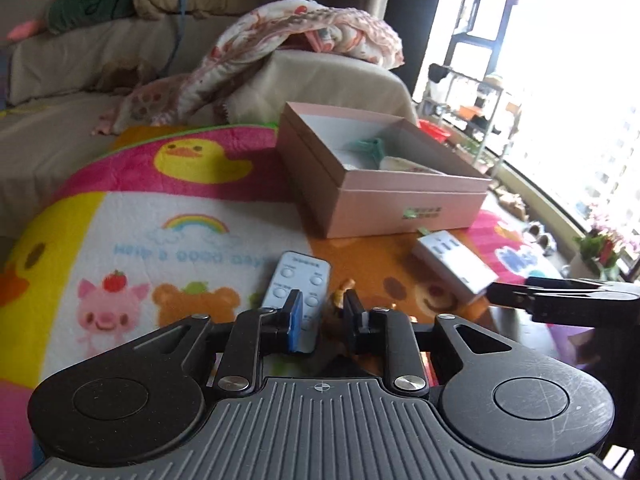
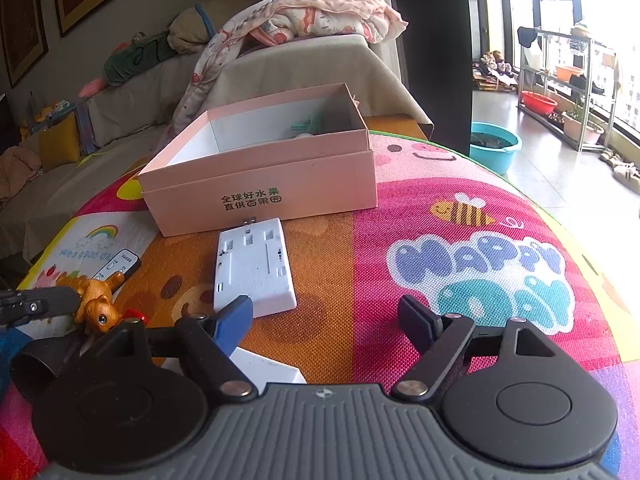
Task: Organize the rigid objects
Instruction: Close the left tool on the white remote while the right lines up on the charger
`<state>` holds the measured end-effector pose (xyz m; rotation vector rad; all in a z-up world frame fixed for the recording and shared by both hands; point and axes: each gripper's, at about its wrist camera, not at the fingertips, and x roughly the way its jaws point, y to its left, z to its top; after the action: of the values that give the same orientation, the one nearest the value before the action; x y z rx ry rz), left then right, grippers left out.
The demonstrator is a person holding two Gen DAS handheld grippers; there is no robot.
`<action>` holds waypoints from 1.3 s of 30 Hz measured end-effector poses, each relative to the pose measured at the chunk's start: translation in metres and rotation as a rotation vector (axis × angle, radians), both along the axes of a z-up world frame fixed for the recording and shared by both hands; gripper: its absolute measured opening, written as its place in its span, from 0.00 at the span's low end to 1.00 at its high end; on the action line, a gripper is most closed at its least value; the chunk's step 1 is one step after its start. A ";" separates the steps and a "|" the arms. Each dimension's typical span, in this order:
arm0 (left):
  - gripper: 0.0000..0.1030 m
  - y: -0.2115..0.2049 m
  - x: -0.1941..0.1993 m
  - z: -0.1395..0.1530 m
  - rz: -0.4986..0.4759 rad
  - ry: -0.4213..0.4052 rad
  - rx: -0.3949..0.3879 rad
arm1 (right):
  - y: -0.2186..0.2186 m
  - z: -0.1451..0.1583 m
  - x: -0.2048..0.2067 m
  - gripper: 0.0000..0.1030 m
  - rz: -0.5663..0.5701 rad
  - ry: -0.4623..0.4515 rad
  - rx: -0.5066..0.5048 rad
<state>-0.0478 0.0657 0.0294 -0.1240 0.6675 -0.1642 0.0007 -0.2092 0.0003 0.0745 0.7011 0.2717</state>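
A pink cardboard box [image 2: 260, 184] stands open on the table [image 2: 440, 184], which is covered by a bright cartoon play mat [image 1: 132, 216] with ducks, a rainbow, a pig and a bear. The box has a white inside, dark printed characters on its near wall, and a mint-green item lying at the far end of its floor, only partly seen. Just in front of the box lies a white power strip [image 2: 252, 268], flat and rectangular, its slotted face up and a short plug end touching or nearly touching the box wall. To the left of it a slim light-blue remote control [image 1: 296, 280] rests on the mat, buttons up. Beside the remote is a small glossy brown animal figurine [image 2: 96, 300], with a dark eye and a red piece near its base. The left tongs [image 1: 320, 312] are narrowly parted around the figurine; the blue pad [image 1: 295, 320] stands a little off it, and whether the other pad touches it cannot be told, so no firm grip shows. The right tongs [image 2: 326, 316] are spread wide with nothing between them, hovering over the orange part of the mat just beside the near end of the power strip.
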 end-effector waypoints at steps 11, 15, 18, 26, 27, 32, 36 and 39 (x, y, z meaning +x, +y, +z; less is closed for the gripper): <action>0.39 -0.015 0.025 -0.008 -0.091 0.066 -0.012 | 0.001 0.000 0.001 0.79 0.002 0.000 -0.002; 0.40 -0.022 0.016 -0.010 -0.179 0.033 -0.069 | 0.000 0.000 0.002 0.80 0.006 0.001 0.005; 0.40 -0.008 0.006 0.006 -0.169 -0.074 -0.099 | 0.001 0.000 0.002 0.81 0.009 0.002 0.007; 0.39 0.028 0.033 -0.010 0.014 0.041 0.008 | 0.000 -0.001 0.003 0.83 0.013 0.003 0.009; 0.39 0.025 0.033 -0.013 -0.014 0.055 0.006 | 0.000 -0.001 0.004 0.84 0.017 0.005 0.011; 0.41 0.001 0.030 -0.019 -0.108 0.043 0.077 | 0.003 -0.001 0.011 1.00 0.090 0.045 0.012; 0.42 -0.009 0.034 -0.022 -0.127 0.038 0.123 | 0.012 -0.001 0.013 1.00 0.119 0.060 -0.060; 0.42 -0.007 0.035 -0.023 -0.135 0.033 0.109 | 0.020 0.005 0.018 0.95 0.207 0.069 -0.130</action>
<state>-0.0131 0.0584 0.0061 0.0234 0.7164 -0.2554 0.0182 -0.1891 0.0049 -0.1140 0.7944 0.4226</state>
